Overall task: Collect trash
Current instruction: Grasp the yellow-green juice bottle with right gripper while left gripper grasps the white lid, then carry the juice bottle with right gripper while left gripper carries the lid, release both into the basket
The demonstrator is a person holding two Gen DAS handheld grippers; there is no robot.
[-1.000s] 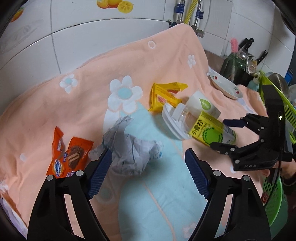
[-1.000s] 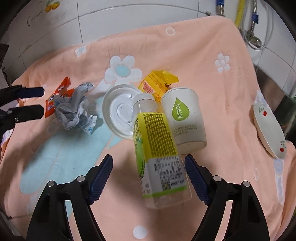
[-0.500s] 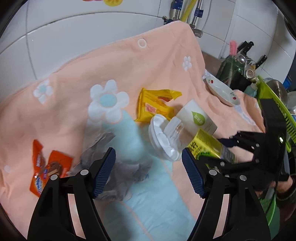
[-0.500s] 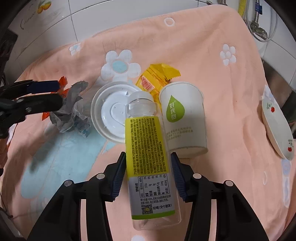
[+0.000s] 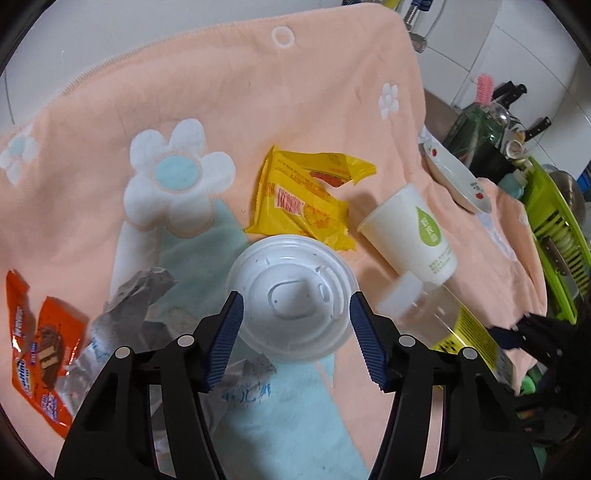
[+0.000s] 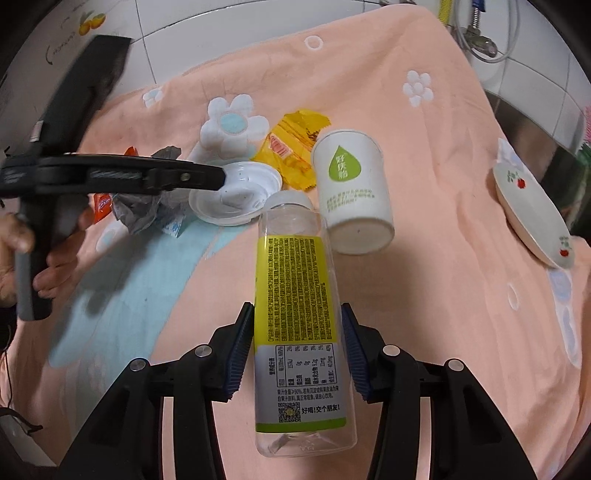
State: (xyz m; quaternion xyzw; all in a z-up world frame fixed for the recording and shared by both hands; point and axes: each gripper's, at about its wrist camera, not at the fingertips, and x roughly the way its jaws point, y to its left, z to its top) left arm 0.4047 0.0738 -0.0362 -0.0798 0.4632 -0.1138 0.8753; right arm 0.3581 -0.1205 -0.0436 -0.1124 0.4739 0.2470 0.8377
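Note:
My right gripper (image 6: pixel 297 352) is shut on a clear plastic bottle (image 6: pixel 299 325) with a yellow label, lifted above the peach towel (image 6: pixel 424 258); the bottle also shows in the left wrist view (image 5: pixel 450 325). My left gripper (image 5: pixel 295 339) has its jaws on both sides of a white plastic lid (image 5: pixel 291 302), touching its rim; the lid also shows in the right wrist view (image 6: pixel 236 192). A white paper cup (image 6: pixel 351 188) lies on its side. A yellow wrapper (image 5: pixel 306 195), crumpled grey paper (image 5: pixel 136 299) and an orange wrapper (image 5: pixel 40 354) lie on the towel.
A small dish (image 6: pixel 532 206) with red fruit print sits at the towel's right edge. A green dish rack (image 5: pixel 554 236) and kitchen utensils (image 5: pixel 487 110) stand beyond it. White wall tiles (image 6: pixel 221 33) and pipes (image 6: pixel 476 33) are behind the towel.
My right gripper closed on the bottle and lifted it off the lid. My left gripper moved right from the grey paper to the lid and narrowed around it.

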